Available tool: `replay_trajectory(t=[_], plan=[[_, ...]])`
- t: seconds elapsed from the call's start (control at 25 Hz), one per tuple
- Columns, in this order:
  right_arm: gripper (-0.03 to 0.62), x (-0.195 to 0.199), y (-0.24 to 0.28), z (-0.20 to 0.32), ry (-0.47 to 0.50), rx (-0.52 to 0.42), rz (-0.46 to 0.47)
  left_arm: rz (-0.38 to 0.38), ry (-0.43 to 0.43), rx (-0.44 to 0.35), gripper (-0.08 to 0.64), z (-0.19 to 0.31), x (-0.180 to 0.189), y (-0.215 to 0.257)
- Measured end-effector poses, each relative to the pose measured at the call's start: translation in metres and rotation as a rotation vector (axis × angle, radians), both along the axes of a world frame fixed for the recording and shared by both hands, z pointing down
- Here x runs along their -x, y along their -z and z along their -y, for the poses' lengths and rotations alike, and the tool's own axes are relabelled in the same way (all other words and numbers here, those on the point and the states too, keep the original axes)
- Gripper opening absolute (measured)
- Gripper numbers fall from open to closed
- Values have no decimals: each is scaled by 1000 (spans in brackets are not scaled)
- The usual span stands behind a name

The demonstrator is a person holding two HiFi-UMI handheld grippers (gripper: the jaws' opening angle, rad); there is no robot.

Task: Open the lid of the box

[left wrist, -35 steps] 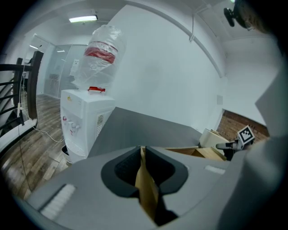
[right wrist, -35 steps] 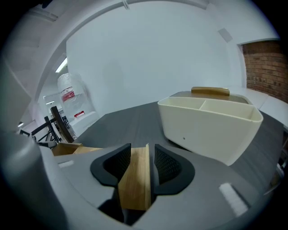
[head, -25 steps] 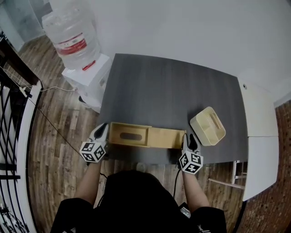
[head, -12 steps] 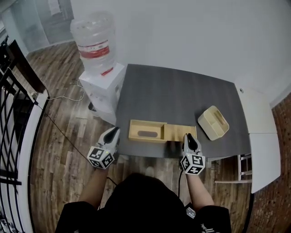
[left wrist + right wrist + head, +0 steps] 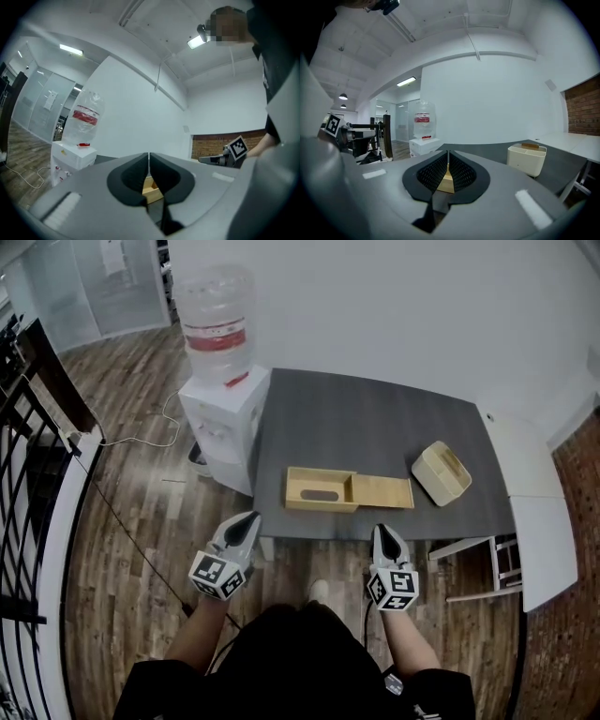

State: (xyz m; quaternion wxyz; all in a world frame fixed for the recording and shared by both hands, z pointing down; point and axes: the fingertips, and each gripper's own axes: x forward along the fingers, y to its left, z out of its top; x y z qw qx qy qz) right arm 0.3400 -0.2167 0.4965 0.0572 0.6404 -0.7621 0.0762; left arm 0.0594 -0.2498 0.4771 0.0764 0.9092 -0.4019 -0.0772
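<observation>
Left gripper (image 5: 249,520) farther from box (image 5: 349,490)

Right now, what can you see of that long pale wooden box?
The long pale wooden box lies flat near the front edge of the dark grey table, long side along that edge. Its left part has a raised rim around a dark oval slot; its right part is a plain flat panel. Only the table touches it.

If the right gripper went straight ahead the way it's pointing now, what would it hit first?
Probably the right end of the wooden box at the table's near edge; height is hard to judge. The right gripper's fingers are closing, nothing between them.
</observation>
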Motion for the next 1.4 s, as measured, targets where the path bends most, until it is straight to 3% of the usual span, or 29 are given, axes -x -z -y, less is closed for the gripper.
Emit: replay_trajectory(t=[0.36,0.52,1.4], plan=[[2,35,3,-18,144,-26,23,-12,11,-1,0,-32,4,3],[2,29,8,-20,131,-33,60,-21,13,5,0,-40,2,4],[2,-20,4,-9,100,-19,31,-20,-17,51,0,-11,-33,-7]])
